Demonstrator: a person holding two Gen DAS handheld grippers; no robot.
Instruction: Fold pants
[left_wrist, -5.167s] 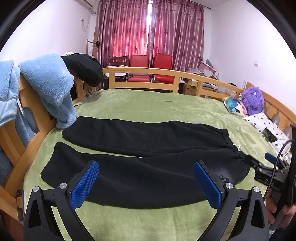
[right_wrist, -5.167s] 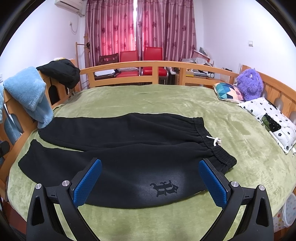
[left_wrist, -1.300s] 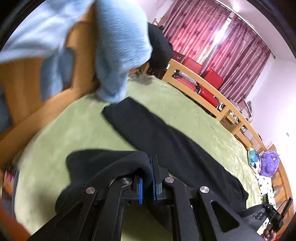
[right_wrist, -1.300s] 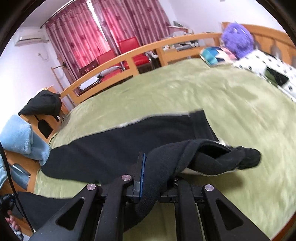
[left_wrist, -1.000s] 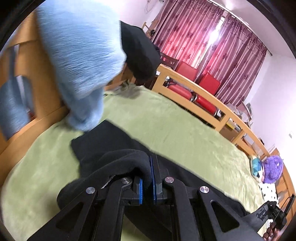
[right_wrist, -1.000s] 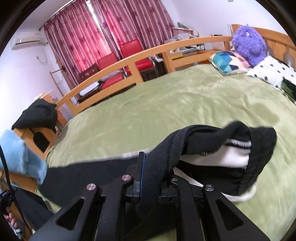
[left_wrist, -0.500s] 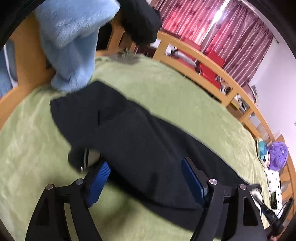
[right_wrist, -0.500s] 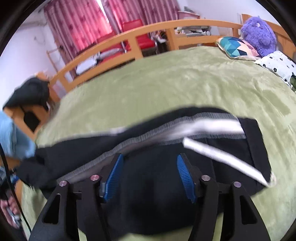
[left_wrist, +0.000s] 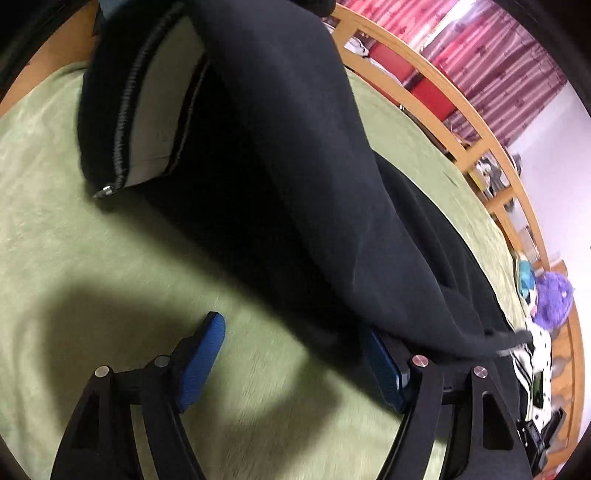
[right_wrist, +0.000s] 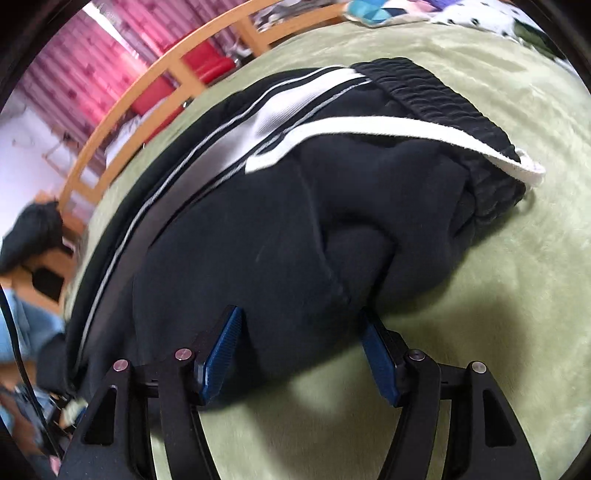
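Note:
The black pants (left_wrist: 295, 166) lie folded lengthwise on the green bed cover (left_wrist: 74, 240), one leg over the other. The cuff end (left_wrist: 122, 122) shows its grey inside at the upper left of the left wrist view. My left gripper (left_wrist: 291, 354) is open, low over the cover at the near edge of the leg, holding nothing. In the right wrist view the waistband (right_wrist: 436, 96) with white side stripes and a white drawstring (right_wrist: 406, 129) sits bunched at the upper right. My right gripper (right_wrist: 303, 350) is open, its fingers on either side of the near fabric edge.
A wooden bed rail (left_wrist: 443, 99) runs along the far side, with red chairs (right_wrist: 207, 66) and pink curtains (left_wrist: 509, 59) behind. A purple plush (left_wrist: 554, 299) and a spotted pillow (left_wrist: 535, 347) lie at the head end. A dark garment (right_wrist: 29, 229) hangs on the left rail.
Both grippers carried the near leg over onto the far leg, then let go. Since half a second ago both cameras have dropped close to the fabric, jaws staying open.

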